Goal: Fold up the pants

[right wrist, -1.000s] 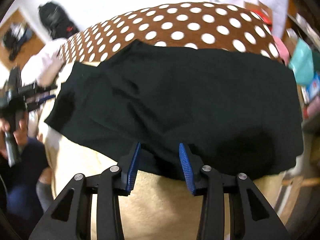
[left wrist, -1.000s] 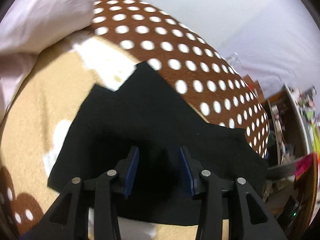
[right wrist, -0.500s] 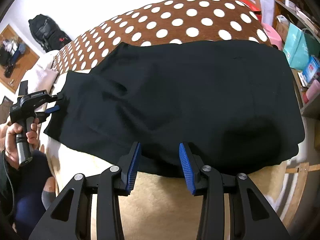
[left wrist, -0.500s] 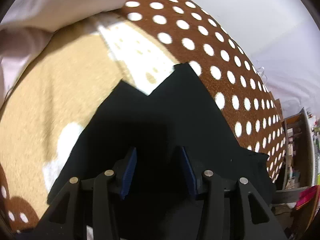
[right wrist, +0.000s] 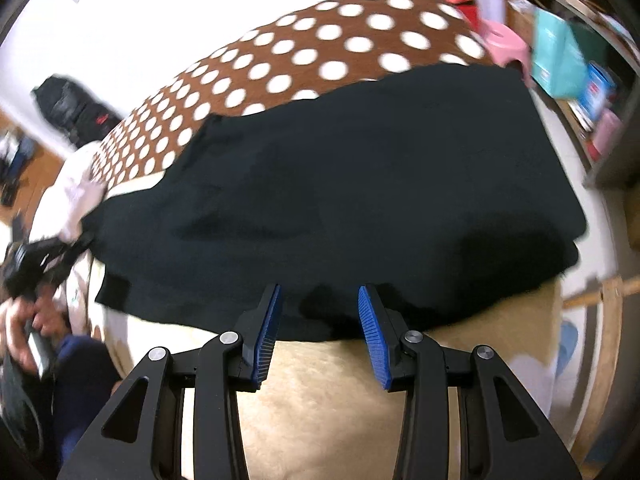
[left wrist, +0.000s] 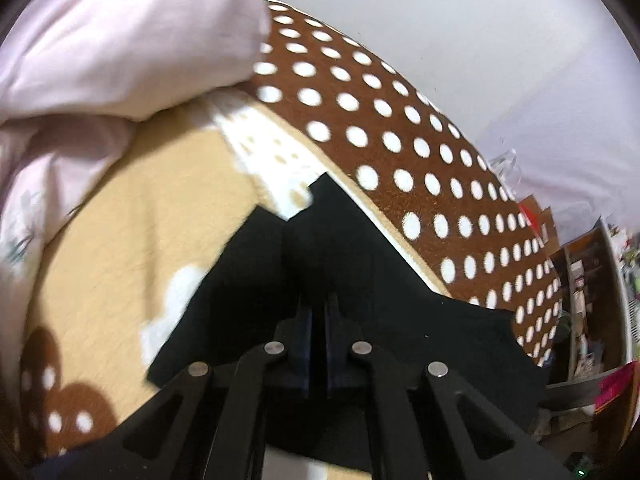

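Note:
Black pants (right wrist: 360,184) lie spread flat on a bed with a brown white-dotted and tan blanket (right wrist: 320,40). In the left wrist view the pants (left wrist: 360,280) fill the lower middle, and my left gripper (left wrist: 318,312) has its blue pads nearly together, pinching a ridge of the black cloth at its end. My right gripper (right wrist: 318,308) is open, its blue pads at the near edge of the pants, straddling the hem. The left gripper also shows at the far left of the right wrist view (right wrist: 60,252), at the pants' left end.
A pale pink quilt (left wrist: 120,48) is heaped at the head of the bed. Shelves with clutter (left wrist: 592,300) stand to the right. A teal bag (right wrist: 560,56) and a pink stool (right wrist: 506,46) stand beyond the bed. A black backpack (right wrist: 76,112) leans on the wall.
My left gripper closed from open onto the black cloth at the pants' end. My right gripper stayed open and moved slightly closer to the near hem.

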